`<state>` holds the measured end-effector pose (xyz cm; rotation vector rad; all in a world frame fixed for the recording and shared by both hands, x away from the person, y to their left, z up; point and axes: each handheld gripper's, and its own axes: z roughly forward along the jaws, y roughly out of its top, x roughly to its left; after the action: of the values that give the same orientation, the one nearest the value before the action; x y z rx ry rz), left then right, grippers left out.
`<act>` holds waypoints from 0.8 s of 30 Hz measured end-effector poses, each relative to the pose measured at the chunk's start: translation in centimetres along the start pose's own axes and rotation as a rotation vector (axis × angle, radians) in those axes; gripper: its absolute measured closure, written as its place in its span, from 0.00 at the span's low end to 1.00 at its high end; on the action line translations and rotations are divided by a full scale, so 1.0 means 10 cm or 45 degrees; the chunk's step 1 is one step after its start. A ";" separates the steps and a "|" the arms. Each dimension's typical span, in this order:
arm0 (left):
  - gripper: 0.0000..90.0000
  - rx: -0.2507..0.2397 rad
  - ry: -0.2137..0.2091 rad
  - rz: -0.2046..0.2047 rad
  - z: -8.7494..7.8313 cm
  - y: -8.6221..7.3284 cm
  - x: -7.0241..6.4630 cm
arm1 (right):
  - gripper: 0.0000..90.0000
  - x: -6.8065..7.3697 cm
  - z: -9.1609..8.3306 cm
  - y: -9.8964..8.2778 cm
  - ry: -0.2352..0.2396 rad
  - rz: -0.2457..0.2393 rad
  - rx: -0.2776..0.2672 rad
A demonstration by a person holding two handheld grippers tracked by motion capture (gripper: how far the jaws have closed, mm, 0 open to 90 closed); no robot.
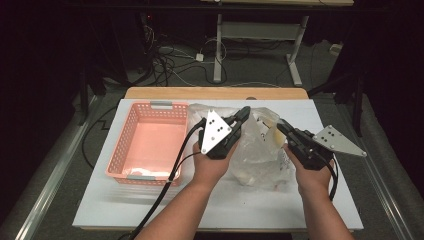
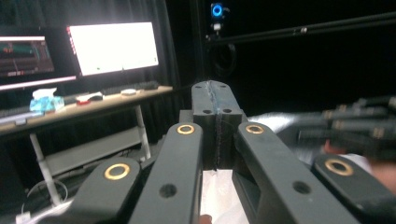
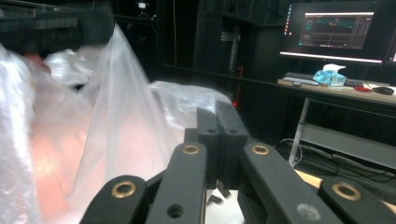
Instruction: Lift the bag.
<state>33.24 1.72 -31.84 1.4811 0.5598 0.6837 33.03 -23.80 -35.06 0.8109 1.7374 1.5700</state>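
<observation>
The bag between my two hand-held grippers is thin clear plastic, crinkled and glossy, catching light along its folds. My left hand-held gripper and my right hand-held gripper are matt black plastic with brass-coloured rivets; each carries a flat grey metal plate with a dull sheen. Left of the bag, the basket is smooth pink plastic lattice. The tabletop beneath is matt white, edged with pale wood behind the bag.
</observation>
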 end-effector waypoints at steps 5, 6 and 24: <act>0.98 -0.057 -0.009 0.027 0.03 0.26 -0.02 | 1.00 0.00 0.07 0.01 -0.002 0.002 0.011; 0.98 -0.063 -0.012 0.033 0.03 0.29 -0.02 | 1.00 -0.01 0.08 0.01 -0.005 0.006 0.020; 0.98 0.086 0.064 -0.039 0.29 0.10 0.36 | 1.00 -0.18 0.03 0.74 -0.073 -0.037 -0.175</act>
<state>37.77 2.19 -30.52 1.5184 0.6483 0.6850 34.48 -24.43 -27.63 0.7525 1.5756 1.6117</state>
